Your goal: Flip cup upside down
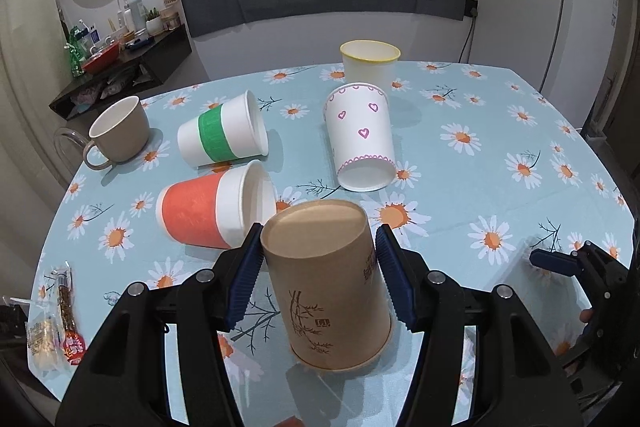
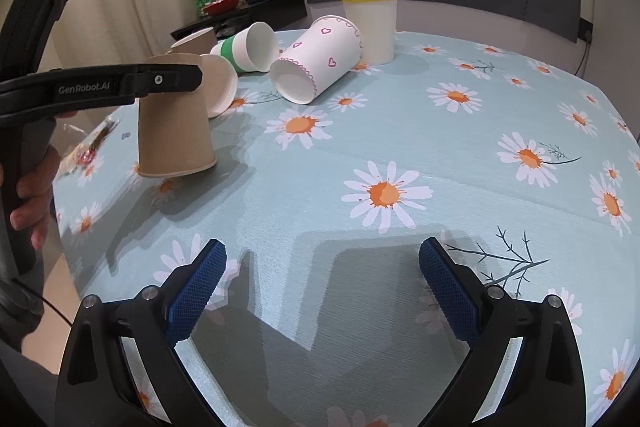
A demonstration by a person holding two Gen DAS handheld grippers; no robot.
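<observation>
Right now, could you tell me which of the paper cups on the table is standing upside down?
The plain brown paper cup between the left gripper's fingers: base up, rim down. The others lie sideways or stand upright.

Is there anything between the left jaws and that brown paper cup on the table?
Nothing visible. The brown paper cup stands upside down directly between the open jaws of the left gripper. The orange-sleeved cup lies on its side just beyond the left jaw, not in the gap.

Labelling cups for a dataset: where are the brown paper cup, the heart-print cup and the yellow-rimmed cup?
brown paper cup (image 1: 328, 283), left wrist view, side wall
heart-print cup (image 1: 360, 131), left wrist view, side wall
yellow-rimmed cup (image 2: 372, 27), right wrist view, side wall
</observation>
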